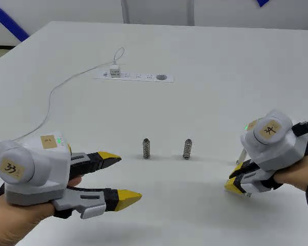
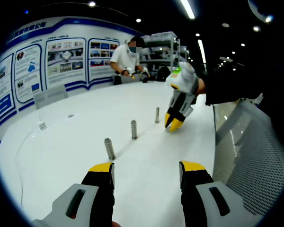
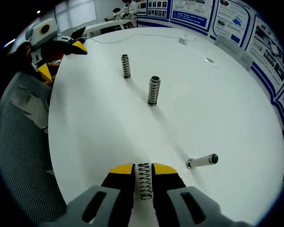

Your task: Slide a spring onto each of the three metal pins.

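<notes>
Two upright metal pins carry springs: one pin (image 1: pixel 147 148) (image 2: pixel 109 148) (image 3: pixel 126 66) and its neighbour (image 1: pixel 187 148) (image 2: pixel 133 129) (image 3: pixel 154 91). A bare third pin (image 2: pixel 157 115) (image 3: pixel 202 161) stands beside my right gripper (image 1: pixel 235 187) (image 2: pixel 173 126) (image 3: pixel 143 169). That gripper points down at the white table and is shut on a loose spring (image 3: pixel 143 180), which lies lengthwise between its yellow tips. My left gripper (image 1: pixel 122 177) (image 2: pixel 146 166) hovers open to the left of the pins, holding nothing.
A white power strip (image 1: pixel 136 77) with a plugged charger and a cable (image 1: pixel 56 89) lies farther back on the table (image 1: pixel 205 107). A mesh chair (image 2: pixel 246 142) stands at the table's edge. A person (image 2: pixel 128 59) works at a distant bench.
</notes>
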Motion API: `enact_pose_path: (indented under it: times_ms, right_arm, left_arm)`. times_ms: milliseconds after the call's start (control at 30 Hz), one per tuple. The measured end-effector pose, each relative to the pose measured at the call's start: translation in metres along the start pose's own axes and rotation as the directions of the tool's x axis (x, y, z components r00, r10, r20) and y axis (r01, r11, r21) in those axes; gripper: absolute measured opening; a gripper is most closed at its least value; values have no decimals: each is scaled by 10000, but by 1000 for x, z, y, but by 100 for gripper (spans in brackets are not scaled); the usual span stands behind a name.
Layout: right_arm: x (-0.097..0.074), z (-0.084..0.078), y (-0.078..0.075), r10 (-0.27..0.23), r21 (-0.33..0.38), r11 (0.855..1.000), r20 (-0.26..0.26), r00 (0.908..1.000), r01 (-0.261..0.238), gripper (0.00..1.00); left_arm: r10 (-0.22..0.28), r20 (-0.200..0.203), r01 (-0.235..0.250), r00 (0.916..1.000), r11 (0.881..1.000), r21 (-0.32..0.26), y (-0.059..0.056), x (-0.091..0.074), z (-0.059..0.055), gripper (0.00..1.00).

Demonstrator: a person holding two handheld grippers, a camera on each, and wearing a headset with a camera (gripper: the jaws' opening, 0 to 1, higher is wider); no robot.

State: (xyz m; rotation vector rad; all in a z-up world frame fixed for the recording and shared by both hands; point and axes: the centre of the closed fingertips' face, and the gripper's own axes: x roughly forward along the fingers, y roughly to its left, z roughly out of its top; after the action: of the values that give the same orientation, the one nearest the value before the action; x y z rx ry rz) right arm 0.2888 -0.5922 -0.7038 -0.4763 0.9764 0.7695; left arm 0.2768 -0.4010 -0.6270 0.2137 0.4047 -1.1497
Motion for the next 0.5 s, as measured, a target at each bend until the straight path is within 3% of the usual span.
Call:
enact_pose_path:
  times_ms: [500]
  right_arm:
    - [7,-4,-2,210,-211,9995,-349,9992,-217,14]
  left_arm:
    - [27,25,-27,10000,9999,-113,1,0,0,56]
